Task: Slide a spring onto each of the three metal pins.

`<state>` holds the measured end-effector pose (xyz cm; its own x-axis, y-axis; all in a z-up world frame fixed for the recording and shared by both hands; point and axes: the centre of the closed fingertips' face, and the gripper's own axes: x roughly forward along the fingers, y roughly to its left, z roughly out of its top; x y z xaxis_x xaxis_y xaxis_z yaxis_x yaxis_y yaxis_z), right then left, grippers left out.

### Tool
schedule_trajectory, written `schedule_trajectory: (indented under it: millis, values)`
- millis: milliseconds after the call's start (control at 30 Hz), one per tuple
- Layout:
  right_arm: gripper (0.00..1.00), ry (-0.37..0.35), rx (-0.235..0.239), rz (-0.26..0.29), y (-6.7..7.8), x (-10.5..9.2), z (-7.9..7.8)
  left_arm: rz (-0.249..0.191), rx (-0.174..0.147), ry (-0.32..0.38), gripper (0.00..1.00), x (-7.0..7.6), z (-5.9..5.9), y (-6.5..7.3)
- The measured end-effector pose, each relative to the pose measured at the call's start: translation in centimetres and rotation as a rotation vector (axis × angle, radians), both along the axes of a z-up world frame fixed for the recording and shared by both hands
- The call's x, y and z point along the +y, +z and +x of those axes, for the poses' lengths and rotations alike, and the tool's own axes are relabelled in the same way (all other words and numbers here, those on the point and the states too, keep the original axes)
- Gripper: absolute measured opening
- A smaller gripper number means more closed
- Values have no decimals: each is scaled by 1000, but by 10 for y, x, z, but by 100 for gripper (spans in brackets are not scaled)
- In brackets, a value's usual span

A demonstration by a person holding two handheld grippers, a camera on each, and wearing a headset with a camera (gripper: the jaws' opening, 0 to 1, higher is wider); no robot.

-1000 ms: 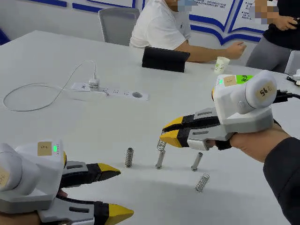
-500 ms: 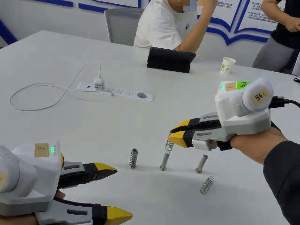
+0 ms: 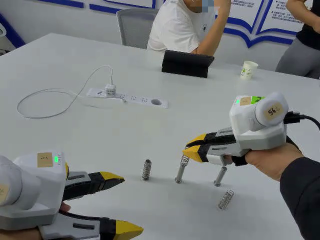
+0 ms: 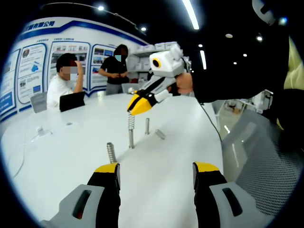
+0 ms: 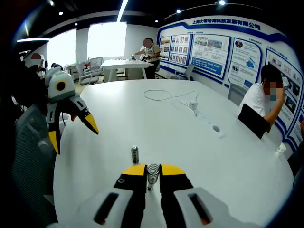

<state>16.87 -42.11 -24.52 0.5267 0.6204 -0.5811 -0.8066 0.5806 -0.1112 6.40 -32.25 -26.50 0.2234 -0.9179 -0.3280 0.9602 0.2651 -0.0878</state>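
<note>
Over the middle pin [image 3: 178, 174]: my right gripper [image 3: 188, 150] has its jaws pressed on a spring [image 3: 184, 160], gripping it near the top. The spring's lower end sits at the pin tip. I can't tell from the head view whether the pin has actually entered the coil. The right gripper view shows the coil squeezed between the yellow tips, with the pin hidden below.

Status as I read it: leftmost pin [image 3: 146, 170] already wears its spring, and right pin [image 3: 219, 176] is bare. The last spring [image 3: 226, 199] lies loose on the white table [image 3: 100, 140], just in front of the right pin. So this is pin two of three, mid-insertion.

My left gripper [image 3: 125, 204] is spread wide, holding nothing, low and well apart from the pins.

Risks:
- Pins look tilted in the head view but upright in the left gripper view, so the true axis is unclear. If I push off-axis, the coil end catches the tip and the spring buckles or pops out of the jaws.
- If I squeeze too hard, the coil deforms and binds on the pin.
- Side load from my jaws could topple the pin. I can't tell if the pins are fixed to the table.
- If I let go before the coil is over the tip, the spring drops, rolls, and may hit the neighbouring pin.
</note>
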Motion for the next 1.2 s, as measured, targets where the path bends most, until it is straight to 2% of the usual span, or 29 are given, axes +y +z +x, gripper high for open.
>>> schedule_trajectory:
  millis: [533,1200]
  values:
    - [11,-20,11,8,-12,-2,3,7,10,8,63,3,2,-3]
    - [11,-36,42,-13,-43,1,3,5,14,12,62,4,4,-4]
